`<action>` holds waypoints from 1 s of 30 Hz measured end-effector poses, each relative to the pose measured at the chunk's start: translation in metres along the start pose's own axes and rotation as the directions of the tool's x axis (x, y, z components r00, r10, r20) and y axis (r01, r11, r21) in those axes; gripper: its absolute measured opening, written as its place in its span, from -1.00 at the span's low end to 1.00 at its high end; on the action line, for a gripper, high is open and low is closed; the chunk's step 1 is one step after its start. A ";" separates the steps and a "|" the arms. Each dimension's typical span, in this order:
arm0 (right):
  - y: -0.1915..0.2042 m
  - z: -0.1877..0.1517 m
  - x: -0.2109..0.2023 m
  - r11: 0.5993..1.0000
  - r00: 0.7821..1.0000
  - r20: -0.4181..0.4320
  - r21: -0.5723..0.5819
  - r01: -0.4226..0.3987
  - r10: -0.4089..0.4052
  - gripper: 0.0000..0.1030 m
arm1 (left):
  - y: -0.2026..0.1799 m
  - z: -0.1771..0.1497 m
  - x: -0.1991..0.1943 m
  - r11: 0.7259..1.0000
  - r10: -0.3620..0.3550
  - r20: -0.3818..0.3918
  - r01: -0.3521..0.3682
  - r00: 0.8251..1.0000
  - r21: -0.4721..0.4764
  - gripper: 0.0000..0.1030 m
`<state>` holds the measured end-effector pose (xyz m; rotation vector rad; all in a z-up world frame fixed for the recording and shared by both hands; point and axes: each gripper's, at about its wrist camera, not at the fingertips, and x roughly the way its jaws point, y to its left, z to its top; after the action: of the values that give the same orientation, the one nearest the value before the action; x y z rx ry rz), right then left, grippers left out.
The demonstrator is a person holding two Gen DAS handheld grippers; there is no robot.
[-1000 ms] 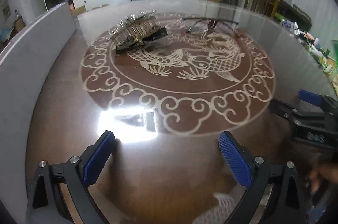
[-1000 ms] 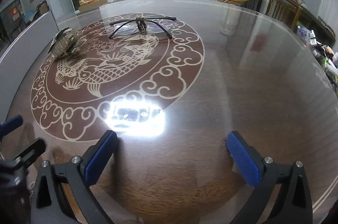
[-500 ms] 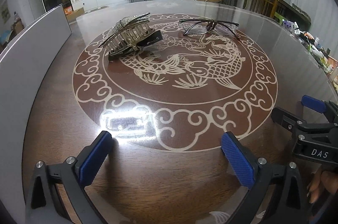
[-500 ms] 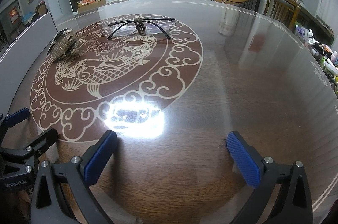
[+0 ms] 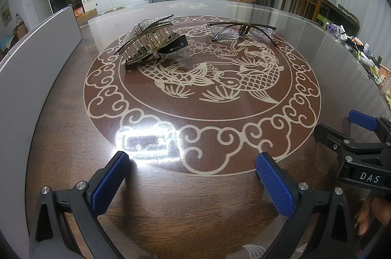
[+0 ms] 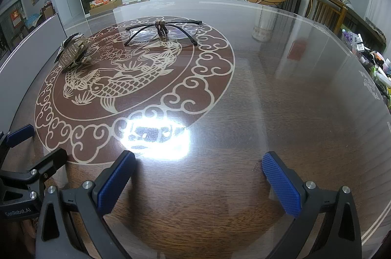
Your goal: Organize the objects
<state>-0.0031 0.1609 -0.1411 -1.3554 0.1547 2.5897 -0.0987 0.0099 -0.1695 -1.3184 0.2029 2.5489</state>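
A rhinestone hair claw (image 5: 146, 39) rests on a dark flat case on the left of the round table's fish pattern. It shows smaller in the right wrist view as hair claw (image 6: 73, 53). A pair of thin-framed glasses (image 5: 242, 30) lies with its arms unfolded at the far side of the pattern, and appears as glasses (image 6: 162, 31) in the right wrist view. My left gripper (image 5: 191, 165) is open and empty, well short of both. My right gripper (image 6: 199, 165) is also open and empty, over bare table to the right of the pattern.
The glass-topped round table (image 6: 293, 88) has a bright lamp glare (image 6: 156, 134) near both grippers. A grey panel (image 5: 29, 68) borders the table on the left. Clutter (image 5: 366, 56) lines the right edge. A wooden chair (image 6: 327, 9) stands beyond.
The left gripper has tipped up and moved closer to the hair claw and glasses, which look larger. The right gripper has barely shifted. Both stay open.
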 end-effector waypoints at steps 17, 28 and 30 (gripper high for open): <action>0.000 -0.001 0.000 1.000 1.000 0.001 0.001 0.001 -0.001 1.00 | 0.000 0.000 0.000 1.000 0.000 -0.001 0.000 1.000 0.000 1.00; 0.002 0.001 0.004 1.000 1.000 0.002 0.002 0.001 -0.001 1.00 | 0.002 0.001 -0.004 0.990 -0.072 -0.038 0.076 0.997 0.119 1.00; 0.002 0.002 0.005 1.000 1.000 0.002 0.002 0.001 -0.001 1.00 | 0.012 0.009 -0.003 0.986 -0.075 -0.082 0.086 0.994 0.141 1.00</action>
<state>-0.0073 0.1600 -0.1440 -1.3518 0.1561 2.5888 -0.1080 -0.0001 -0.1616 -1.3415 0.3352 2.3705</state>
